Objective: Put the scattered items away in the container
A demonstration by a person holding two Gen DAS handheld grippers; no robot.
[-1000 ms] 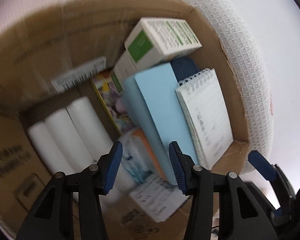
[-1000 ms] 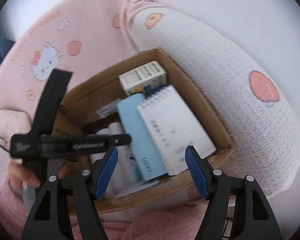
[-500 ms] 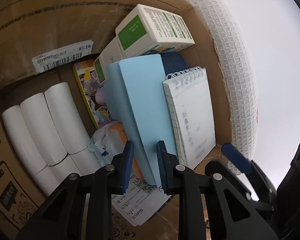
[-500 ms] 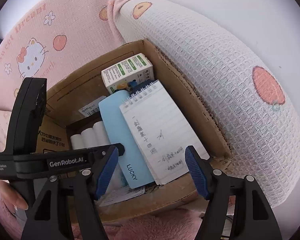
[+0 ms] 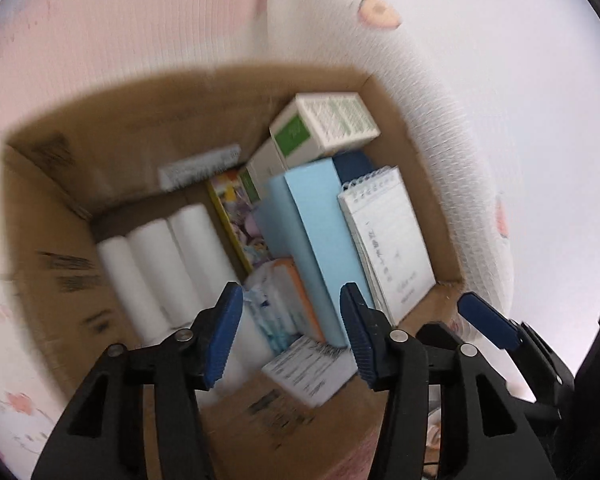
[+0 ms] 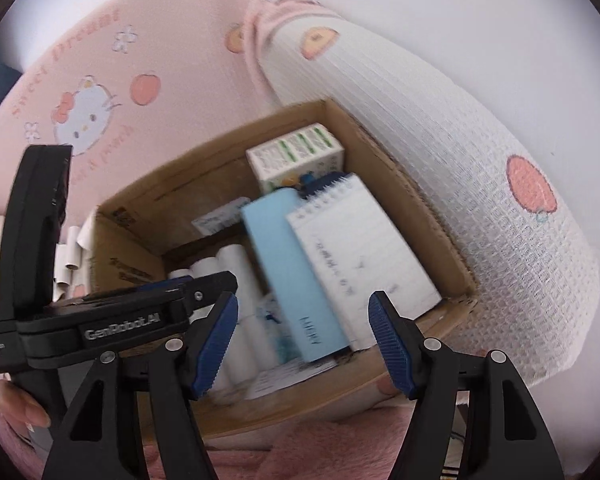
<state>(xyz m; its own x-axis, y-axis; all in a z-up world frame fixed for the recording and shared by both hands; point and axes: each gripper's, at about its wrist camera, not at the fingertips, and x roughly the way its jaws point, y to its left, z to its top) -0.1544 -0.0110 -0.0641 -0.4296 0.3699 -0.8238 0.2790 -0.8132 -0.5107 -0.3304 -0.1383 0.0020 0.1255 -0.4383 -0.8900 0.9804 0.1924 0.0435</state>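
Observation:
A cardboard box (image 5: 148, 128) (image 6: 404, 196) holds white paper rolls (image 5: 168, 264) (image 6: 236, 264), a light blue book (image 5: 320, 232) (image 6: 296, 272), a spiral notepad (image 5: 388, 236) (image 6: 360, 248), a green and white carton (image 5: 324, 124) (image 6: 296, 156), a colourful booklet (image 5: 236, 216) and a tissue pack (image 5: 280, 304). My left gripper (image 5: 290, 336) is open and empty above the box's near side. My right gripper (image 6: 304, 344) is open and empty, above the box's near rim. The left gripper's body (image 6: 100, 320) shows at the left of the right wrist view.
The box sits on a pink Hello Kitty bedspread (image 6: 84, 116), against a white waffle-weave pillow (image 6: 480, 208) (image 5: 452, 128) on its right. More white rolls (image 6: 70, 256) lie outside the box at its left. A white wall is behind.
My left gripper has opened from nearly shut and pulled back up from the box. The right gripper has stayed open and shifted only a little.

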